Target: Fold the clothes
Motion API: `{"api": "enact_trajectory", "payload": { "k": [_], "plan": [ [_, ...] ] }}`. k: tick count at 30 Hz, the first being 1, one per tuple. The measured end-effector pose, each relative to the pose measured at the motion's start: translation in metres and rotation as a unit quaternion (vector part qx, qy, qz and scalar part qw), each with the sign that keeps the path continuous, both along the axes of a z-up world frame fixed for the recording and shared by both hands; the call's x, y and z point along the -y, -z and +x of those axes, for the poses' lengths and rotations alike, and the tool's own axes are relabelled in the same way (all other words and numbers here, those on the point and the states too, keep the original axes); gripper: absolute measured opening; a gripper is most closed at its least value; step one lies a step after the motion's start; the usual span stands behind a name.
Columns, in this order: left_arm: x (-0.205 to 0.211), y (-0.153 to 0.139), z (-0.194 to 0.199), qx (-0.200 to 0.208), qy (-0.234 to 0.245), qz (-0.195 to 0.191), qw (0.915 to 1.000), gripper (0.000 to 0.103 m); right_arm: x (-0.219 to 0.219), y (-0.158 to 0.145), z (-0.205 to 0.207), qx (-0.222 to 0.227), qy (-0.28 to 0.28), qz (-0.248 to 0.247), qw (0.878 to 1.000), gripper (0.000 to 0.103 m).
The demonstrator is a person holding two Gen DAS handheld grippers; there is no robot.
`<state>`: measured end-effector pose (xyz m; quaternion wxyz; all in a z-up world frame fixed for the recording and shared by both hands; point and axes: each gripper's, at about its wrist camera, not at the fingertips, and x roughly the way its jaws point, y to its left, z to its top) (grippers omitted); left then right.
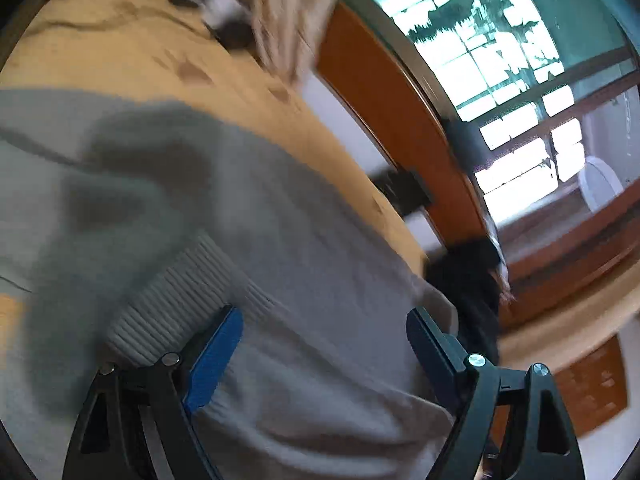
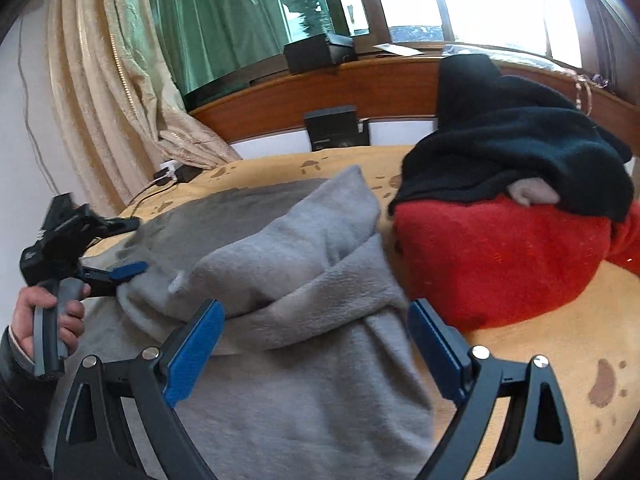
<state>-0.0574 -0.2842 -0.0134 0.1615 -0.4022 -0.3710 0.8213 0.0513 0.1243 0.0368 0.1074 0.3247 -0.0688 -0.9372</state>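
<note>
My left hand-held gripper (image 1: 324,344) and right hand-held gripper (image 2: 316,344) both gape wide, gripping nothing, over the soft grey fleece garment (image 2: 288,264) rumpled on the yellow-covered bed (image 2: 540,344).

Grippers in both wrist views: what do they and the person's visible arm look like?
Each gripper, left and right, has black triangular-cutout linkage arms with silver rivets and flat blue finger pads. The left gripper has a grey handle. The hand holding it shows a dark sleeve.
</note>
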Motion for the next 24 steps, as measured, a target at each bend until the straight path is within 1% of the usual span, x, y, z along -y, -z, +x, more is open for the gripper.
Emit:
{"api": "enact_trajectory", "payload": {
  "k": [3,4,6,7,9,11,13,14,17,18,19,21,23,24],
  "plan": [
    [0.008,0.002,0.007,-0.026,-0.026,-0.017,0.9992,0.086,-0.018,-0.013,-0.005,-0.002,0.012,0.016,1.0,0.095],
    [0.009,0.002,0.009,-0.034,-0.033,-0.025,0.9986,0.086,-0.023,-0.018,-0.008,-0.001,0.014,0.031,0.999,0.095],
    [0.002,0.001,0.012,-0.04,-0.035,-0.054,0.9972,0.086,-0.03,-0.029,-0.02,0.001,0.018,0.076,0.997,0.095],
    [-0.001,0.0,0.013,-0.042,-0.036,-0.064,0.9964,0.086,-0.033,-0.035,-0.027,0.0,0.013,0.091,0.996,0.095],
    [0.004,0.001,0.016,-0.04,-0.044,-0.059,0.9964,0.086,-0.033,-0.042,-0.046,0.01,-0.023,0.109,0.994,0.095],
    [0.007,0.002,0.015,-0.039,-0.049,-0.054,0.9966,0.086,-0.02,-0.034,-0.068,0.039,-0.07,0.147,0.986,0.095],
    [0.008,0.003,0.014,-0.038,-0.049,-0.05,0.9968,0.086,-0.003,-0.021,-0.092,0.069,-0.114,0.193,0.972,0.095],
    [0.008,0.003,0.014,-0.038,-0.049,-0.049,0.9969,0.086,0.005,-0.014,-0.103,0.077,-0.125,0.209,0.967,0.095],
    [0.01,0.002,0.015,-0.035,-0.051,-0.046,0.997,0.086,0.025,0.007,-0.135,0.109,-0.147,0.222,0.958,0.095],
    [0.01,0.002,0.016,-0.034,-0.053,-0.047,0.9969,0.086,0.032,0.013,-0.146,0.11,-0.141,0.235,0.955,0.095],
    [0.011,0.002,0.016,-0.033,-0.055,-0.047,0.9968,0.086,0.037,0.017,-0.156,0.106,-0.123,0.252,0.954,0.095],
    [0.012,0.002,0.017,-0.03,-0.059,-0.049,0.9966,0.086,0.038,0.022,-0.176,0.097,-0.076,0.28,0.952,0.095],
    [0.013,0.001,0.018,-0.028,-0.064,-0.052,0.9962,0.086,0.029,0.023,-0.195,0.089,-0.023,0.284,0.954,0.095],
    [0.013,0.001,0.019,-0.027,-0.067,-0.06,0.9956,0.086,0.024,0.023,-0.202,0.084,0.002,0.286,0.954,0.095]
  ]
}}
